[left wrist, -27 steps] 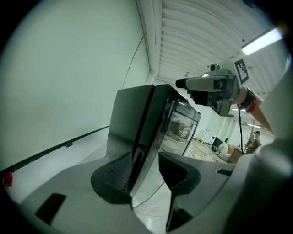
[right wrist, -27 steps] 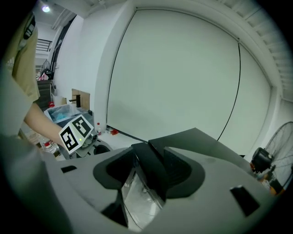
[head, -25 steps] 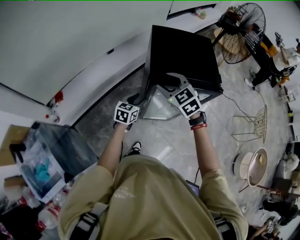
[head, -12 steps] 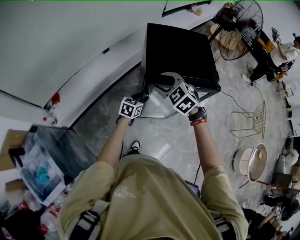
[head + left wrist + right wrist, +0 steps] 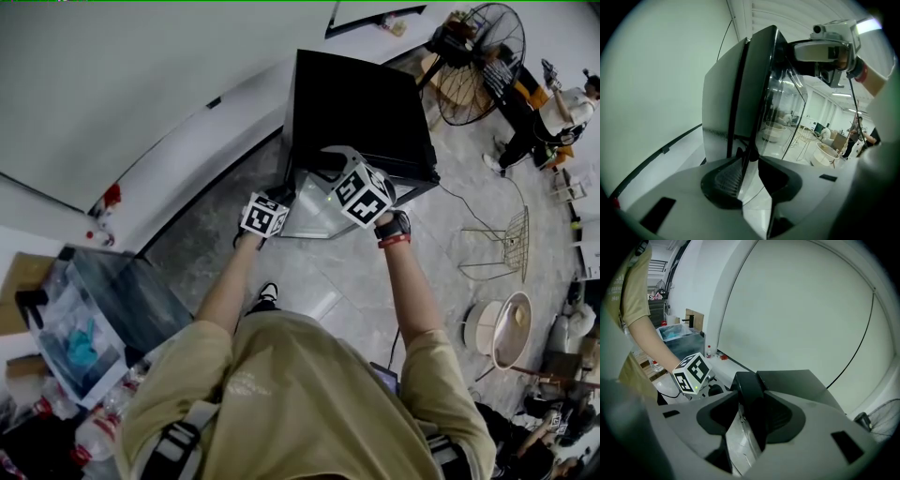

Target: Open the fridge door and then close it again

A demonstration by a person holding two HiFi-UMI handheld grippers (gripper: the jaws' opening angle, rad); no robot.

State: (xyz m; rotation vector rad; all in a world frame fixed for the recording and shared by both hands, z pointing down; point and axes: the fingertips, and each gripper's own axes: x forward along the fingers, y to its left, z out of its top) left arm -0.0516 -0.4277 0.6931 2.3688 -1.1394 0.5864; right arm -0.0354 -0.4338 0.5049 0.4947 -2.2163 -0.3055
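- A small black fridge stands on the grey stone floor, close to a white wall, right in front of the person in a tan shirt.
- The fridge door is glass in a black frame and faces the person. I cannot tell whether it is fully shut or slightly ajar.
- The left gripper is at the door's side edge, low down. Its jaws have just been closing, and they pinch the black edge of the frame between the pads.
- The right gripper is at the door's top edge, higher and further right in the head view. Its jaws have also just been closing. They stand wider, and the thick black top bar of the door fills the gap between the two tips.
- Both grippers point forward and down, close together, and each can be seen in the other's view.
- A standing fan is behind the fridge to the right.
- A wire stool and a round tub sit well apart on the floor to the right.
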